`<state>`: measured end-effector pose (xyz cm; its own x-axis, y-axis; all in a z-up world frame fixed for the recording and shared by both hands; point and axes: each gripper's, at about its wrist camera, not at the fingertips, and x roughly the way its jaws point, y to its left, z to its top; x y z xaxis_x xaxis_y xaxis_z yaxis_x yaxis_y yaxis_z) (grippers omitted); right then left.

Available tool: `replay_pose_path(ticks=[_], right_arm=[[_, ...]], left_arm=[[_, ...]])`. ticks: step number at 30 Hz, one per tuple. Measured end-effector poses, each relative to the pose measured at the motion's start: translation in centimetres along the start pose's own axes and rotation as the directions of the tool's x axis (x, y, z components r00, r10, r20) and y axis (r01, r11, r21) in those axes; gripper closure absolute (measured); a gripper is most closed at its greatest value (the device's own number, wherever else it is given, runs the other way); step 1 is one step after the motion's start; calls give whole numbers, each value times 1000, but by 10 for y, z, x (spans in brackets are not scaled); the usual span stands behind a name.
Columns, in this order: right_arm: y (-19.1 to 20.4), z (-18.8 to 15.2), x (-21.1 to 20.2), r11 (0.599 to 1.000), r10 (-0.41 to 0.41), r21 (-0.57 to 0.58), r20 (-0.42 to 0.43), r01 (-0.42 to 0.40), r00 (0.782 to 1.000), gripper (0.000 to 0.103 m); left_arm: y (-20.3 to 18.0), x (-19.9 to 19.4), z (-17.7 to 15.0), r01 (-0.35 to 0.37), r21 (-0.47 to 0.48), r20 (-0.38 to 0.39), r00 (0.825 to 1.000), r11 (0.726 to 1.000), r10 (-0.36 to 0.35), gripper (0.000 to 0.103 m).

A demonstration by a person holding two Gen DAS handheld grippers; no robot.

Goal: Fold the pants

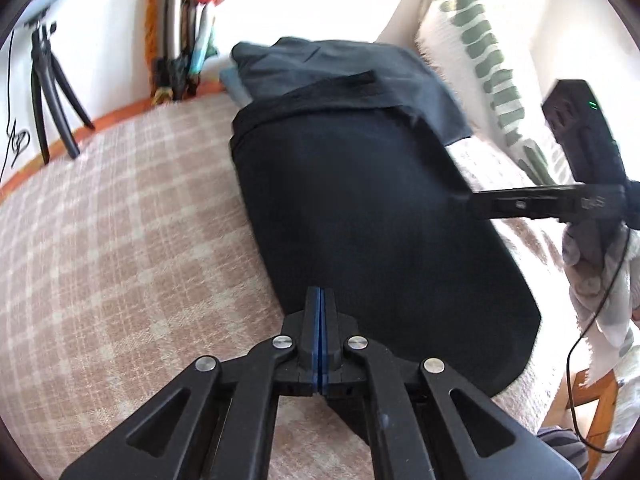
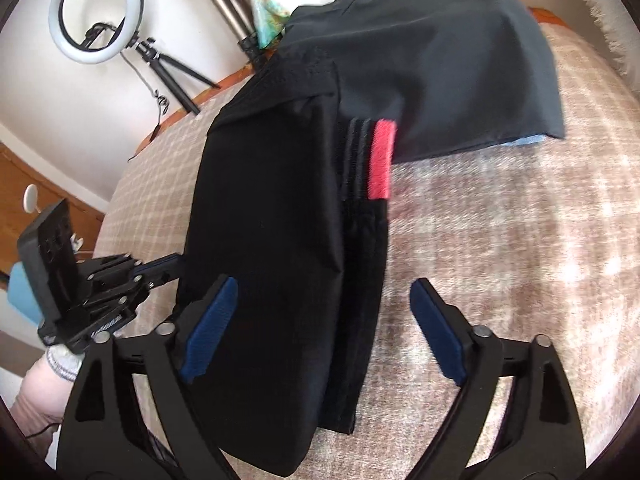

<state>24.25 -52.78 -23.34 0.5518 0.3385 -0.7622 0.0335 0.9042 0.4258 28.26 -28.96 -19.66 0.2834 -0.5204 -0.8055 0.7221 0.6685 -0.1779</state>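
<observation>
Black pants (image 1: 372,216) lie folded on the plaid bed cover (image 1: 120,220); in the right wrist view (image 2: 272,240) they show a red waistband stripe (image 2: 382,160). My left gripper (image 1: 321,296) is shut at the near edge of the pants; whether it pinches the cloth I cannot tell. It also shows in the right wrist view (image 2: 168,266), at the pants' left edge. My right gripper (image 2: 320,320) is open, its blue pads (image 2: 212,328) astride the folded pants. In the left wrist view it reaches in from the right (image 1: 464,200).
A pile of folded dark grey garments (image 1: 340,68) lies beyond the pants, also in the right wrist view (image 2: 440,72). A patterned cushion (image 1: 480,52) stands at the right. A ring light on a tripod (image 2: 96,16) stands by the wall.
</observation>
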Motion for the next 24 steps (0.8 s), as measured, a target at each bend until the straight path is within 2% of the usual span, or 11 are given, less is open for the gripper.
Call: replay_pose_path(ticks=[1,5,8,10,11,12,13,15,16,21,24], right_arm=[[-1,0,5,1000,-6,-8,-13,6,1000,3],[1,0,20,998,-44,-44,-39,43,998,0],[8,0,25,994,-68,-90,-25,66,997,0],[12,1,28,991,-80,-109,-16,77,997,0],[13,1,29,989,-83,-120,-13,81,996,0],[14,2,30,988,-86,-131,-12,84,996,0],[16,2,31,986,-90,-141,-10,88,996,0],[17,1,32,983,-95,-157,-8,93,995,0],[18,2,32,982,-95,-162,-6,93,995,0],[10,4,28,989,-43,-144,2,43,999,0],[2,5,24,993,4,-121,11,-2,1000,1]], left_arm=[[4,4,1,7,-20,-15,1000,1000,-7,103],[15,20,3,32,-100,-67,997,994,-39,97],[12,23,5,28,-81,-57,998,996,-32,87],[5,24,4,66,-62,-32,997,996,-68,59],[0,25,3,121,-40,-26,992,992,-122,24],[-10,28,2,167,12,-43,985,986,-167,0],[-19,32,0,144,62,-57,988,988,-141,0],[-39,38,-4,20,162,-57,998,987,-11,0],[-43,39,-5,0,168,-42,999,986,7,0],[-26,34,-2,54,60,-4,999,997,-54,1],[-11,31,-3,41,20,9,999,999,-42,1]])
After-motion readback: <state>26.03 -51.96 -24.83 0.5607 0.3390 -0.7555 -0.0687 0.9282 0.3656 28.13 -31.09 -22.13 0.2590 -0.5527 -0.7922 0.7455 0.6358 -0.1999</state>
